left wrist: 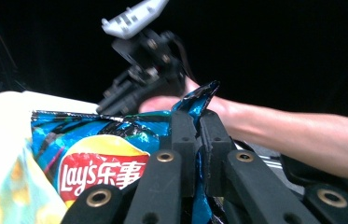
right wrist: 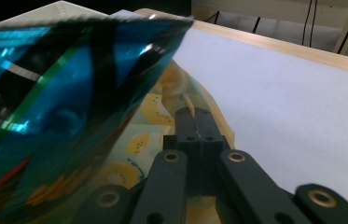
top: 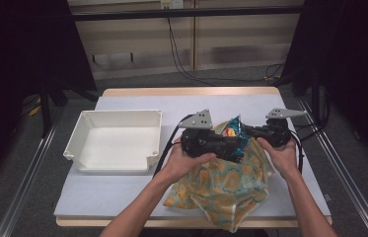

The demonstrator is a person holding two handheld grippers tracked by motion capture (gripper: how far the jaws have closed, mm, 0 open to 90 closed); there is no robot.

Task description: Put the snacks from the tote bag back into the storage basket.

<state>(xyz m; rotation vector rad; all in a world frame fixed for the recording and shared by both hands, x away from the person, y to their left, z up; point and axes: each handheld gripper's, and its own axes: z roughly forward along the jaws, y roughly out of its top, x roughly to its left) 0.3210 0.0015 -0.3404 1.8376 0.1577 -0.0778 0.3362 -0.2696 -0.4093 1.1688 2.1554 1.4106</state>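
Yellow-and-teal printed fabric, a cloth bag (top: pixel 226 185), lies crumpled at the near edge of the table (top: pixel 280 106), one corner hanging past that edge. Above it, both hands bring their tools together over the cloth. The left gripper (left wrist: pixel 198 122) is clamped on the upper corner of a blue Lay's chip bag (left wrist: pixel 92 149), foil pinched between its black jaws. The right gripper (right wrist: pixel 194 112) has its jaws pressed together on a thin edge of the fruit-printed cloth, with the chip bag's glossy side close at its left. In the high view the chip bag (top: pixel 233 133) sits between the two tools, partly inside the cloth. Bare tabletop lies open to the right and beyond; a white plastic bin (top: pixel 115 140) stands well apart at the left. The left gripper view alone gives the bag's logo and the person's other forearm (left wrist: pixel 293 135) behind it; the right gripper view alone shows the cloth pinch.
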